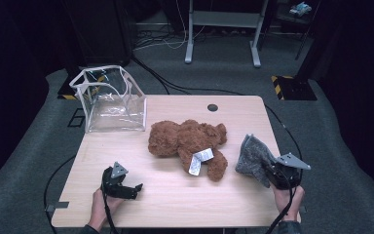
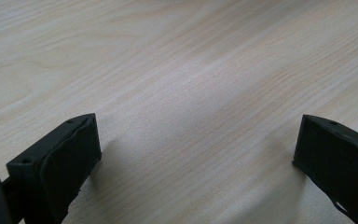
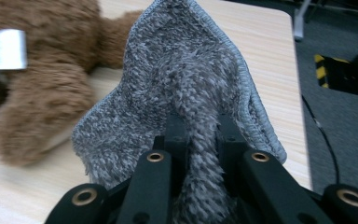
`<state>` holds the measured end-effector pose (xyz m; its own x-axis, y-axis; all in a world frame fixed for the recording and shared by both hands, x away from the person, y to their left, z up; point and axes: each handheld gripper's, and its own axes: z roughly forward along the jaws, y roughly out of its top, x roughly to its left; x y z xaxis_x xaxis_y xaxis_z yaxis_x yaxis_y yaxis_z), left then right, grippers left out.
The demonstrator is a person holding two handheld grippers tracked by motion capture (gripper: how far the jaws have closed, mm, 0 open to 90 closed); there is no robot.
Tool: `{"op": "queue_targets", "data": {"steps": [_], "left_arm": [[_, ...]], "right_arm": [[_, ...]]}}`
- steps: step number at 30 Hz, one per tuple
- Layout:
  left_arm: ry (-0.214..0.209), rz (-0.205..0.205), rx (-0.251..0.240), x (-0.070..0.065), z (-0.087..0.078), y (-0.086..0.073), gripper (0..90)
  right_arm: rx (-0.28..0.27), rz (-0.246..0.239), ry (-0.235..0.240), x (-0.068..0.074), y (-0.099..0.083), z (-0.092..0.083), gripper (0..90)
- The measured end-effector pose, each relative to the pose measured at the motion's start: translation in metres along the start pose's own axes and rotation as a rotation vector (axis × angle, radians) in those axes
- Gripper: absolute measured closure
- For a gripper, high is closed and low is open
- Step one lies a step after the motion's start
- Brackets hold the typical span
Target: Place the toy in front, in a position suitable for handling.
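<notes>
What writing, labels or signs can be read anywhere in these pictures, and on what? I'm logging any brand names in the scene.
None can be read.
White tag on the brown teddy bear: any print is too small and blurred, in the high view and in the right gripper view alike.
Yellow-and-black hazard stripes on a block on the floor: a marking, no words.
Grey cloth, clear bag, table: no writing shows.

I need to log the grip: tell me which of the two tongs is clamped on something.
The right tongs, at the table's right edge: shut on the grey cloth. The left tongs stand open over bare table.
</notes>
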<state>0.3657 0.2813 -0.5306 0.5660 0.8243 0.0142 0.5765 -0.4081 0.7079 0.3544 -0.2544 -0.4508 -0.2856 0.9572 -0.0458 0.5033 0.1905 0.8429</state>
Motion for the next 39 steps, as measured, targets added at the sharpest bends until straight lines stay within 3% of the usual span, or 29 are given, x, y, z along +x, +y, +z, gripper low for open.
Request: {"op": "queue_targets", "data": {"steps": [8, 17, 22, 32, 34, 36, 37, 38, 39], "left_arm": [[0.0, 0.0, 0.002, 0.0, 0.0, 0.0, 0.1], [0.001, 0.0, 0.001, 0.0, 0.0, 0.0, 0.1], [0.011, -0.002, -0.009, -0.001, 0.001, 0.0, 0.1], [0.012, -0.001, -0.01, -0.001, 0.001, 0.0, 0.1], [0.002, 0.0, -0.001, 0.0, 0.0, 0.0, 0.1], [0.003, 0.0, -0.002, 0.0, 0.0, 0.0, 0.1], [0.006, -0.002, -0.007, 0.0, 0.0, 0.0, 0.1], [0.006, -0.003, -0.005, -0.001, 0.0, 0.0, 0.1], [0.006, -0.003, -0.005, 0.0, 0.001, 0.0, 0.1]], "right_arm": [[0.044, 0.031, -0.058, -0.018, -0.001, 0.014, 78.5], [0.141, 0.061, -0.119, -0.02, -0.004, 0.045, 76.8], [0.186, 0.058, -0.136, -0.021, -0.009, 0.061, 75.7], [0.239, 0.099, -0.142, -0.023, -0.019, 0.073, 72.5], [0.249, 0.105, -0.135, -0.024, -0.02, 0.075, 68.8], [0.264, 0.119, -0.137, -0.024, -0.021, 0.077, 59.5], [0.265, 0.128, -0.14, -0.024, -0.021, 0.076, 53.6], [0.267, 0.124, -0.136, -0.025, -0.021, 0.077, 39.5], [0.272, 0.13, -0.133, -0.026, -0.021, 0.077, 34.2]]}}
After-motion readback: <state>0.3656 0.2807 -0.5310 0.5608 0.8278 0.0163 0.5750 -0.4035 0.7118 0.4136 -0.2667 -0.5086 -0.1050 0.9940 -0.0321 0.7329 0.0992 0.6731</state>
